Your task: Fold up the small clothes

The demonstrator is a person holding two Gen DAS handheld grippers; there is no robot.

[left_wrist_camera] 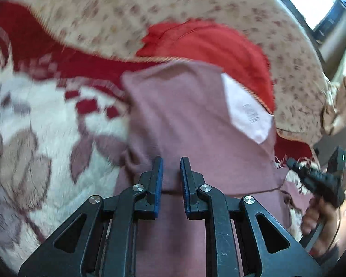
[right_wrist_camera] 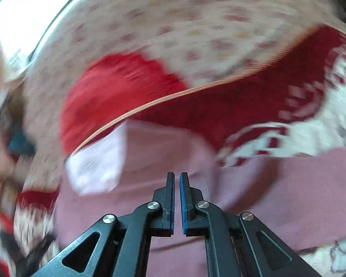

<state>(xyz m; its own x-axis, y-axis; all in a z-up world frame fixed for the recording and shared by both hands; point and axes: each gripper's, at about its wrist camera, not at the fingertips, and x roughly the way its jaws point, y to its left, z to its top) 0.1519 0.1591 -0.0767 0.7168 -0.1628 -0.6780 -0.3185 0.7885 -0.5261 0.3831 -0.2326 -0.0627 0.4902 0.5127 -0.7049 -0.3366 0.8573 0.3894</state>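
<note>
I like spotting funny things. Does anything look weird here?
A white tag is sticking out on the pink shirt, so it may be inside out. A red cloth lies bunched behind it.

The mauve knitted cloth garment looks soft and matt. The red-and-cream floral blanket beneath it is fuzzy. The left gripper is matt black plastic with shiny metal pins.

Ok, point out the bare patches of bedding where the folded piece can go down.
Bare room lies on the white flowered blanket, left of the mauve garment, and on the beige dotted cover beyond the blanket's red border. It is crowded on the right side: the red garment lies there, and the right gripper is at the mauve garment's right edge.
</note>
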